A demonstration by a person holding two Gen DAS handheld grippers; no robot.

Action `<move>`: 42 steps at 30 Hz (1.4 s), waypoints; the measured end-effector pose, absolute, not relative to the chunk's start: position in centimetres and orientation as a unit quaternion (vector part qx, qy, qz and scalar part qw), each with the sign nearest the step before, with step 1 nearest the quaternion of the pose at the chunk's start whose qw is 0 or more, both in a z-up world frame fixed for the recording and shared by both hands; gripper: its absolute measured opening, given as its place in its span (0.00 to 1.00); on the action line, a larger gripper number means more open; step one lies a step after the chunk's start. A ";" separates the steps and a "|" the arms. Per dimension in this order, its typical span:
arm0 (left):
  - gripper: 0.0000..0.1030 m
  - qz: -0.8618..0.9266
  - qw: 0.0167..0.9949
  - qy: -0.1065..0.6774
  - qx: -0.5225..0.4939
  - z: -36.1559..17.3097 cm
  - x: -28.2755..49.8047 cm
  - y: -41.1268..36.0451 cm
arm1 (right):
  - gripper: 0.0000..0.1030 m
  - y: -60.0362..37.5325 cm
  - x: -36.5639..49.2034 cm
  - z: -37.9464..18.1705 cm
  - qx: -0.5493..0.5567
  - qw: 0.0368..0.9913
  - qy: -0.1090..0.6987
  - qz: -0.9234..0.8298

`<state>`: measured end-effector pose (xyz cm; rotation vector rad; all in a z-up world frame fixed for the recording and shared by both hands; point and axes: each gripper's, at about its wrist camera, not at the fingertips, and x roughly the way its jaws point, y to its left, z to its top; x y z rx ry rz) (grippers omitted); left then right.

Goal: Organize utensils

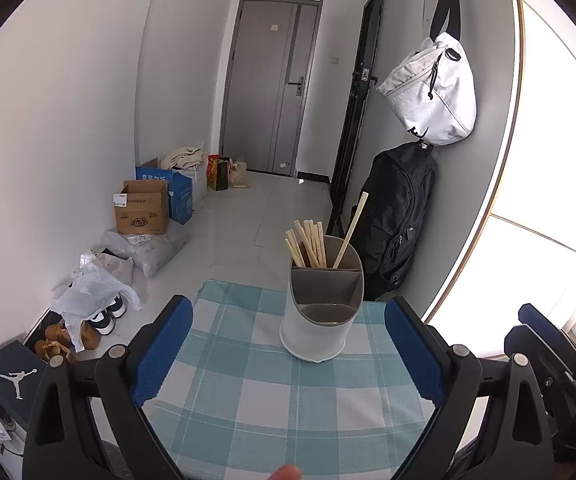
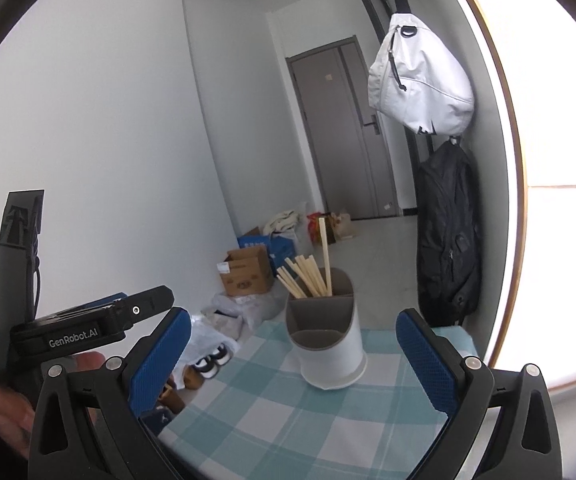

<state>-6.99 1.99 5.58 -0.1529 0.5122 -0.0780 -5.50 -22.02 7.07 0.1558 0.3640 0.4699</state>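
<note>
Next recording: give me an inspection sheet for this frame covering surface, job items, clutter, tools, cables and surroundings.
Surface: table under a blue-and-white checked cloth, bare around the holder.
Job's things: white utensil holder with grey dividers stands upright on the cloth; wooden chopsticks fill its far compartment, one sticking up higher; near compartments look empty.
Clutter: nothing seen on the table.
Tools: left tool and right tool both open, holding nothing, short of the holder.
Cables: nothing seen on the table.
Surroundings: cardboard boxes, bags and shoes along the floor; white bag and black backpack hang on the wall; grey door closed.
</note>
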 end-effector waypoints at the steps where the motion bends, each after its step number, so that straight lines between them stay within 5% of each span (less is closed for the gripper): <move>1: 0.91 -0.037 0.964 0.253 -0.075 5.5 -7.0 2.0 | 1.00 -22.0 -5.5 7.0 0.077 0.953 0.180 0.231; 42: 0.91 -0.032 0.959 0.271 -0.077 4.5 -6.4 1.5 | 1.00 -22.3 -5.5 6.6 0.079 0.955 0.183 0.221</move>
